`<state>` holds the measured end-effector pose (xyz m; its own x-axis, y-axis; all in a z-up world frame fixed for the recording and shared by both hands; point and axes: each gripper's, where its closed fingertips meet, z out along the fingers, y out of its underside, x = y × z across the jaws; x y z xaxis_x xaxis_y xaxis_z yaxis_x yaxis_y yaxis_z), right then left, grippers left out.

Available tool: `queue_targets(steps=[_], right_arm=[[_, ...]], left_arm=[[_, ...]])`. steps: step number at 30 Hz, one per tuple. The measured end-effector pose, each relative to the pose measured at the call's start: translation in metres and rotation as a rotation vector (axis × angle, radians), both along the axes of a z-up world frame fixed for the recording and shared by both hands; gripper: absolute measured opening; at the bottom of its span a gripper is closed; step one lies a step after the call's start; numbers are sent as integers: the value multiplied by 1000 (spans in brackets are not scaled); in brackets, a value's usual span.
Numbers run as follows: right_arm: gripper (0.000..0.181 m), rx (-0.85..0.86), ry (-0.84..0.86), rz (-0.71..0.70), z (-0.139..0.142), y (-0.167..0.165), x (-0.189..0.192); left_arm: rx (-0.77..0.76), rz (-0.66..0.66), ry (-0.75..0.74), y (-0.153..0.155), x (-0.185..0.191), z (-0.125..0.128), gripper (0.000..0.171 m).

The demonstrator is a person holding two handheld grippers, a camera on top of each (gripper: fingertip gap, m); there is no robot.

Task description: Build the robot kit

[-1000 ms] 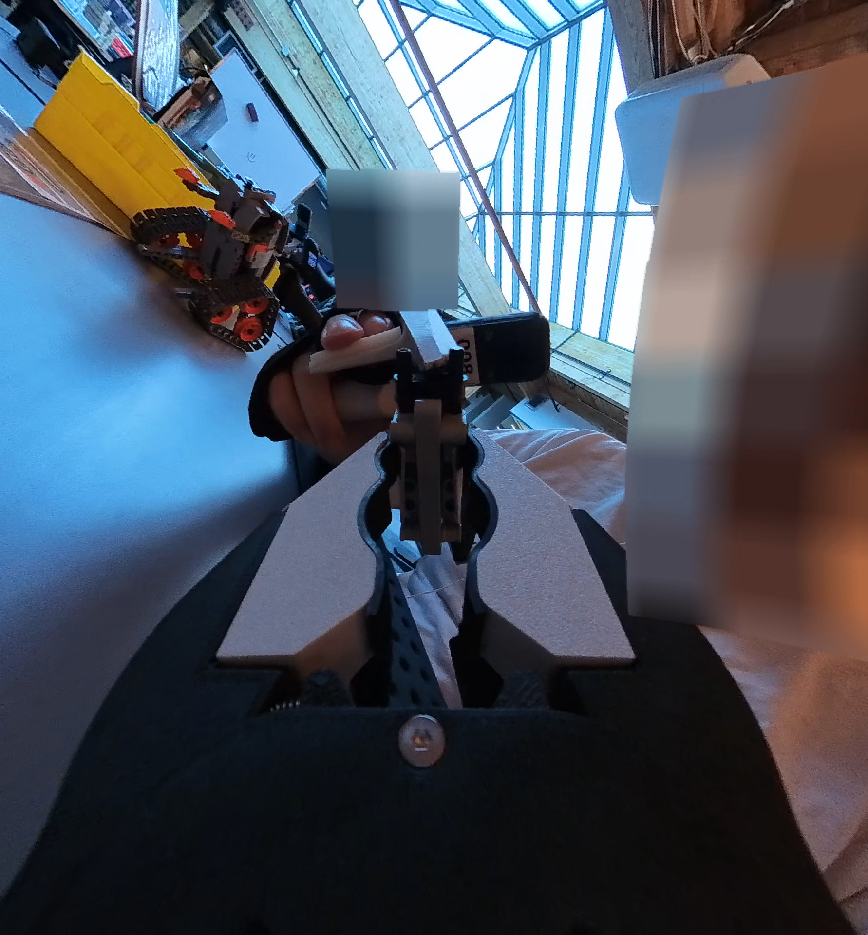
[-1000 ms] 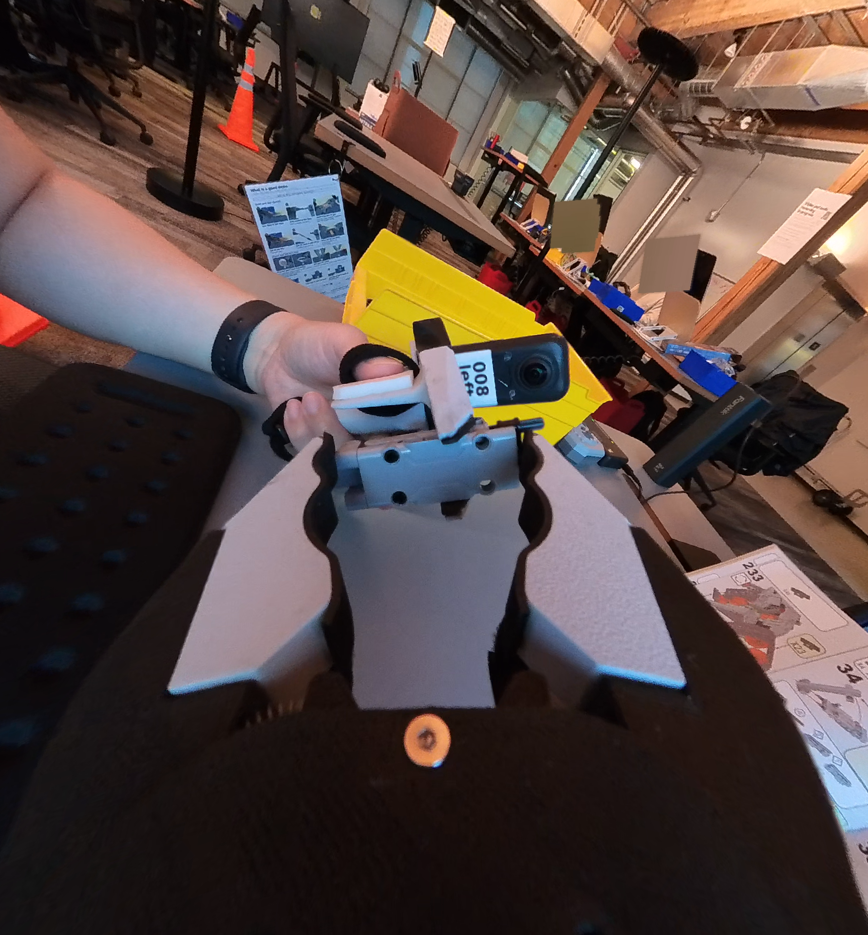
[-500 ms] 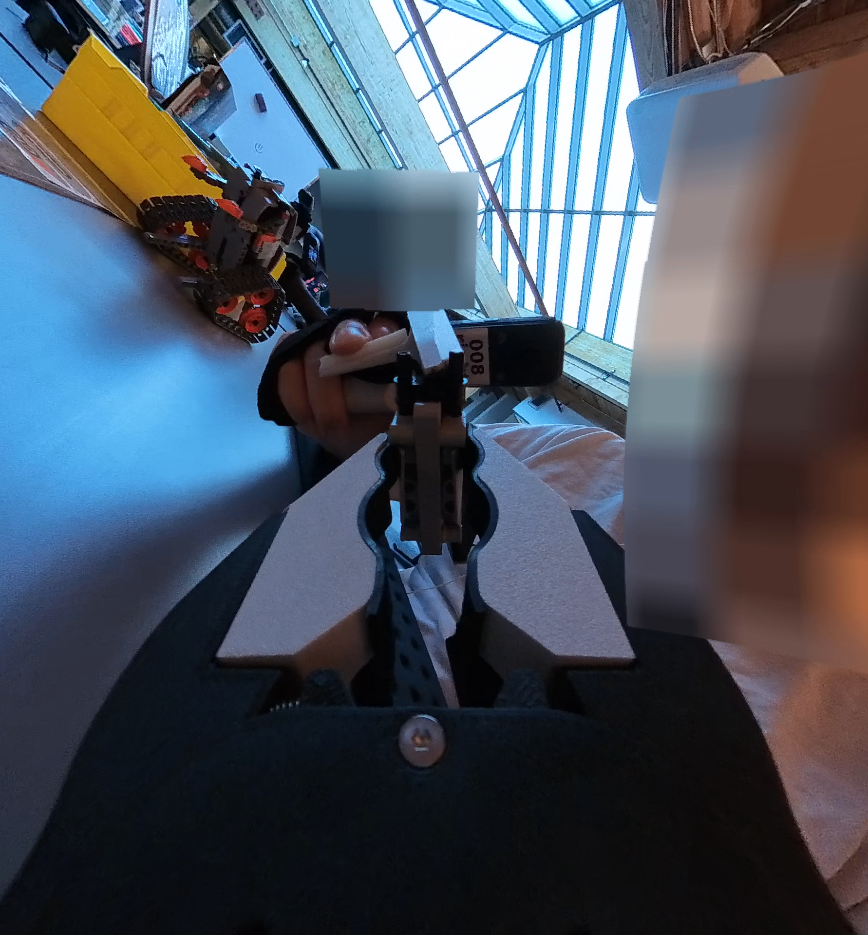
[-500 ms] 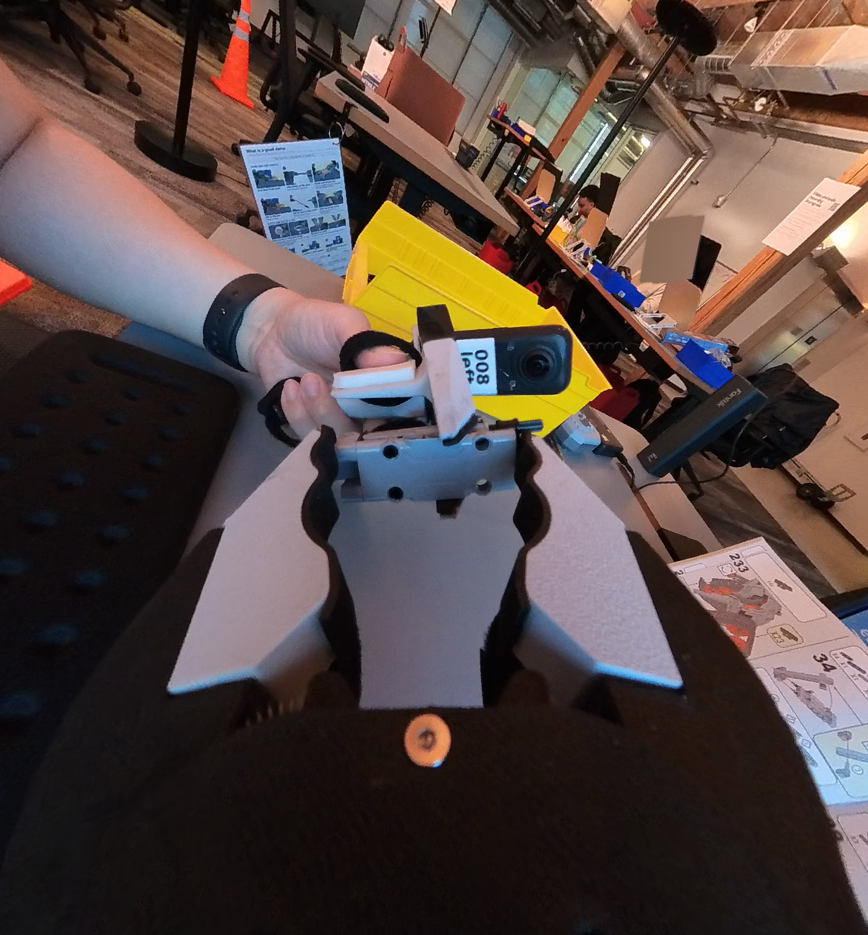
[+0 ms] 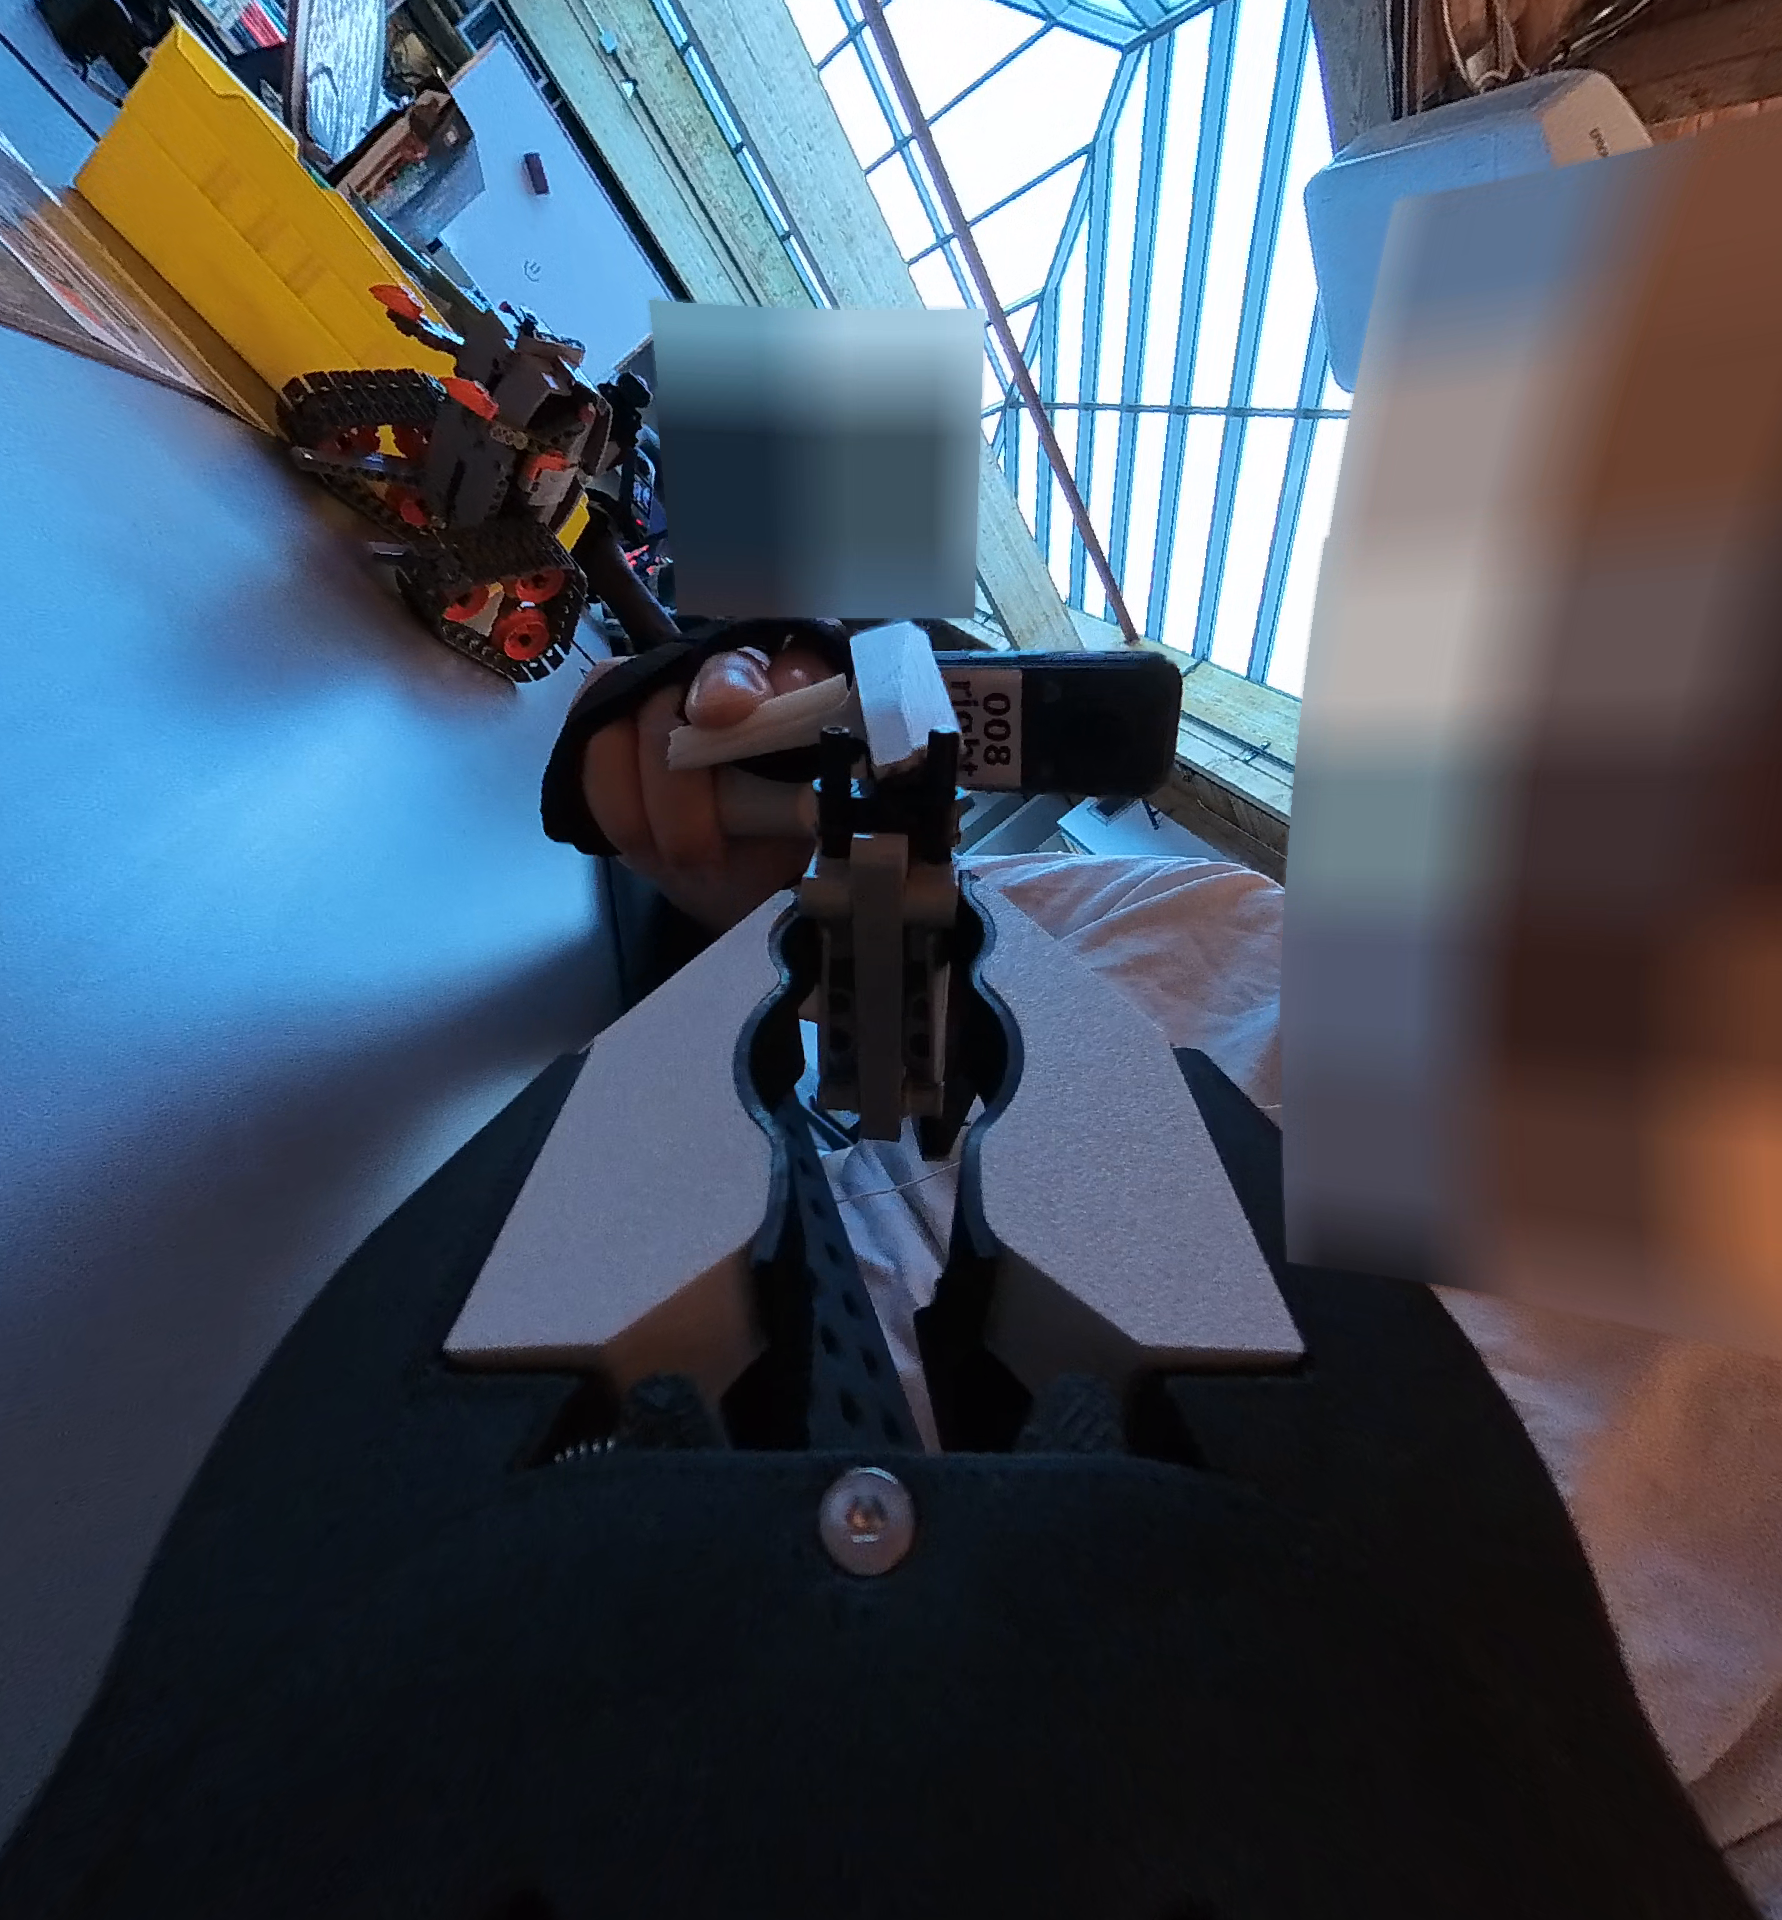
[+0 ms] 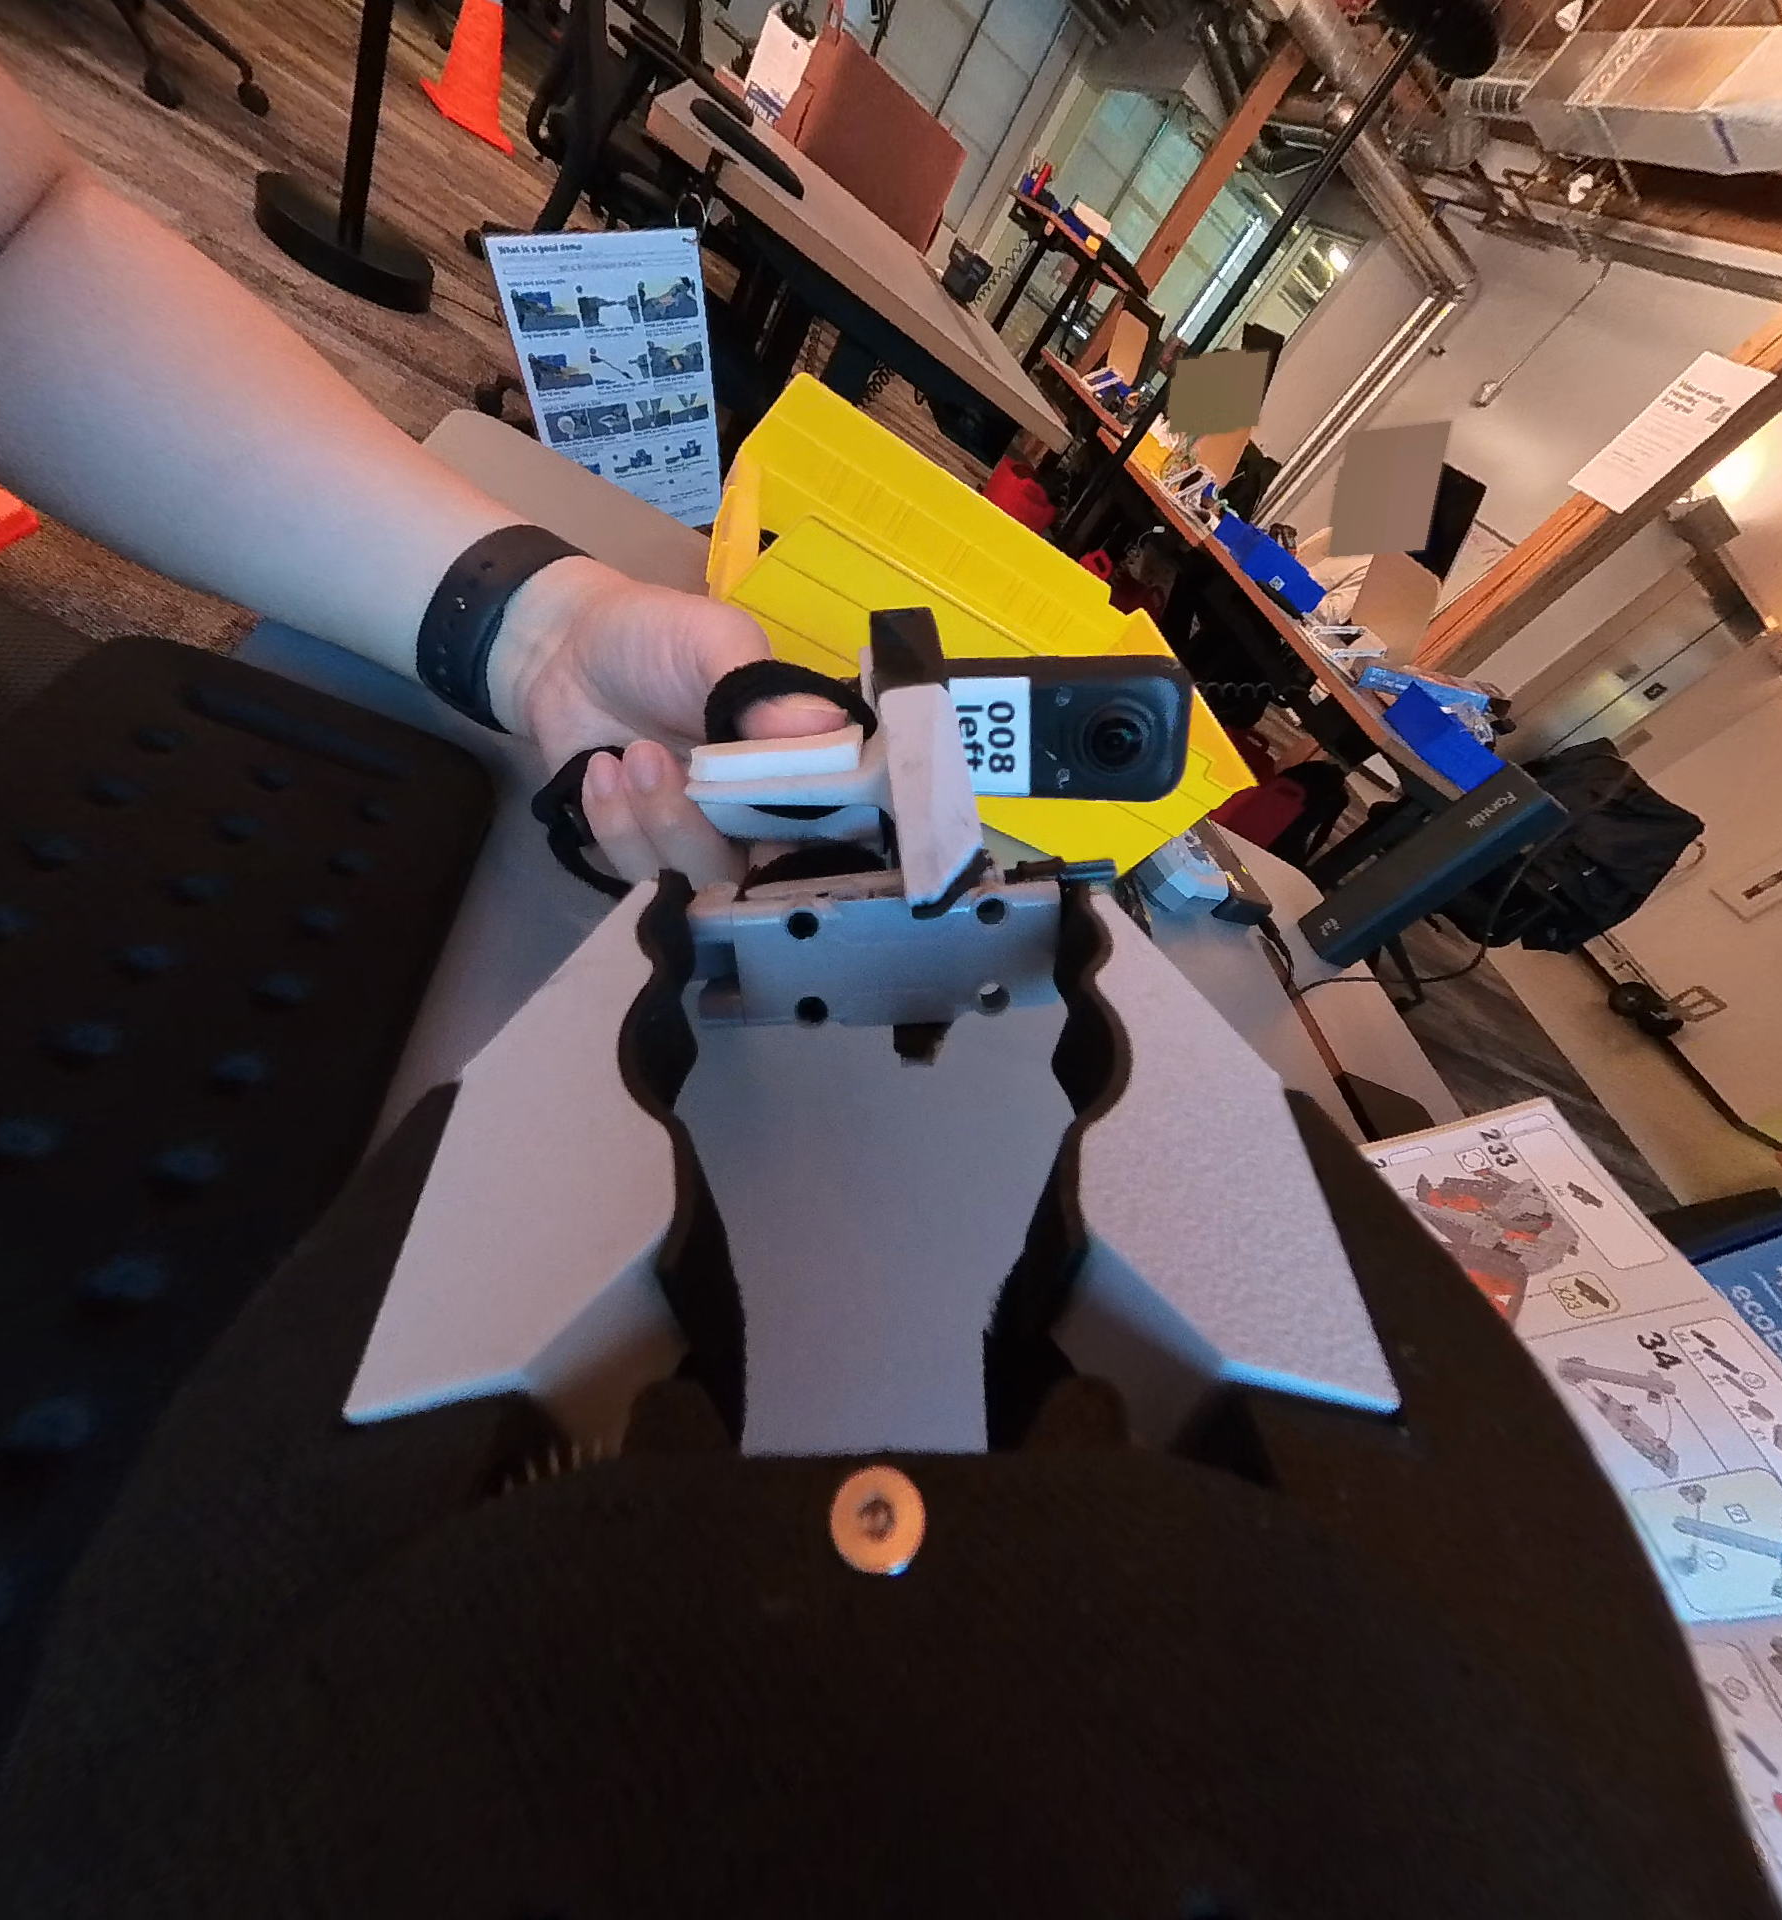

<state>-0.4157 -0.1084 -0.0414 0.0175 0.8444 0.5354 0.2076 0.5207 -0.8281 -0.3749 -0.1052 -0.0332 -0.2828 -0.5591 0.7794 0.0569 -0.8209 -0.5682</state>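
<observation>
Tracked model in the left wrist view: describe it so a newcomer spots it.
Find the yellow bin at the grey table's far edge. Right beside it sits the tracked model, the only thing with black treads and orange wheels.

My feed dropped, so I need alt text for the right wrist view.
The right gripper holds a grey brick assembly by its two ends, jaws closed on it, while the left gripper meets it from above. Behind lie yellow bins; an instruction booklet lies at right.

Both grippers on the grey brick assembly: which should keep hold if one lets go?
Right, probably: right gripper clamps the grey brick assembly across its wide face; left gripper pinches only its thin edge.
</observation>
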Motion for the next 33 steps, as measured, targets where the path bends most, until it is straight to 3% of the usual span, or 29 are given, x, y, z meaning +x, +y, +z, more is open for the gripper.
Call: queue_targets(steps=[3,5,9,11,13,14,16,18,21,23,25,27,33], right_arm=[[72,-38,31,-24,2,5,-3],[73,29,-35,-15,-6,12,-4],[68,-30,52,23,13,17,14],[46,-300,125,40,31,28,30],[50,-767,135,-20,23,57,36],[47,-941,89,33,15,55,36],[27,-1041,-9,97,1,44,33],[33,-874,-97,3,-15,43,30],[26,-539,-244,-143,-37,53,37],[31,-375,-259,-85,-39,48,39],[36,-315,-230,-11,-39,41,37],[46,-308,-235,-29,-46,45,34],[40,-339,-288,-29,-59,44,32]], left_arm=[[10,28,2,5,-2,1,23],[73,89,92,13,-4,-7,23],[409,289,320,24,-8,-18,23],[654,437,482,37,-16,-30,23],[883,522,628,46,-19,-44,24],[958,541,700,50,-19,-54,24],[971,498,829,52,-14,-80,24],[943,453,912,53,-10,-95,24],[993,461,965,55,-9,-99,24],[1026,429,985,52,-8,-100,24],[1039,350,985,45,-5,-102,24],[1036,299,1018,44,-4,-104,24],[1160,220,1146,45,-4,-111,24]])
